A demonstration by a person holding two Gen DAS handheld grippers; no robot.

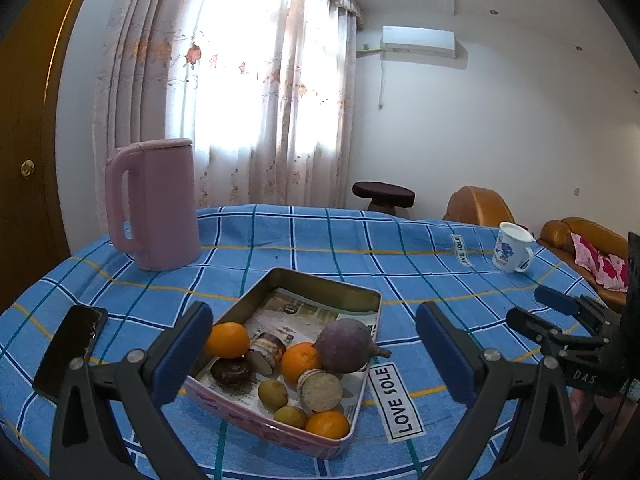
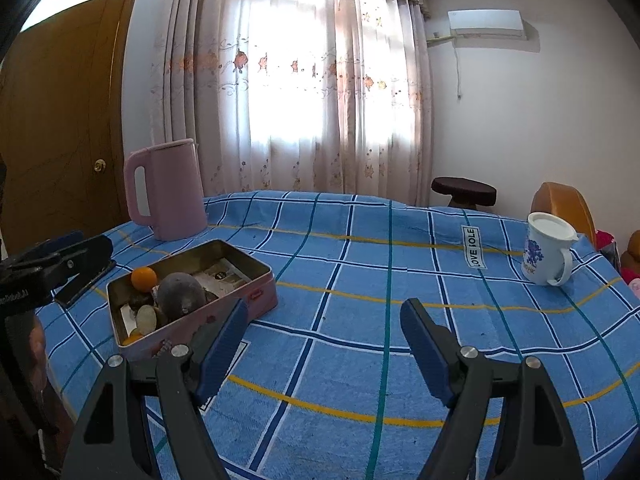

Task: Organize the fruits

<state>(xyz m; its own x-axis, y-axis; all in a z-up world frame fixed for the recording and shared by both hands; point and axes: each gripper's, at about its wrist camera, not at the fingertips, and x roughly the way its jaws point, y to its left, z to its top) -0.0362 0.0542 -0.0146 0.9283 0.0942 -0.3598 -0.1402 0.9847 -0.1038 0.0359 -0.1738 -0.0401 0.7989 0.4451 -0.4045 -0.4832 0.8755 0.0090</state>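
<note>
A pink metal tin (image 1: 332, 285) on the blue checked cloth holds three oranges (image 1: 228, 340), a round purple fruit (image 1: 344, 346), two small green fruits (image 1: 273, 394) and some biscuits (image 1: 320, 392). My left gripper (image 1: 314, 316) hovers open just in front of the tin, one blue pad on each side of it, touching nothing. In the right wrist view the tin (image 2: 256, 292) sits at the left with the purple fruit (image 2: 180, 292) and an orange (image 2: 144, 278) showing. My right gripper (image 2: 324, 312) is open over bare cloth to the right of the tin, empty.
A pink kettle (image 1: 156, 204) stands behind the tin at the left. A dark phone (image 1: 68, 352) lies left of the tin. A white mug (image 1: 512, 248) with a blue print stands at the far right. Beyond the table are a stool (image 1: 382, 192) and a brown sofa (image 1: 580, 236).
</note>
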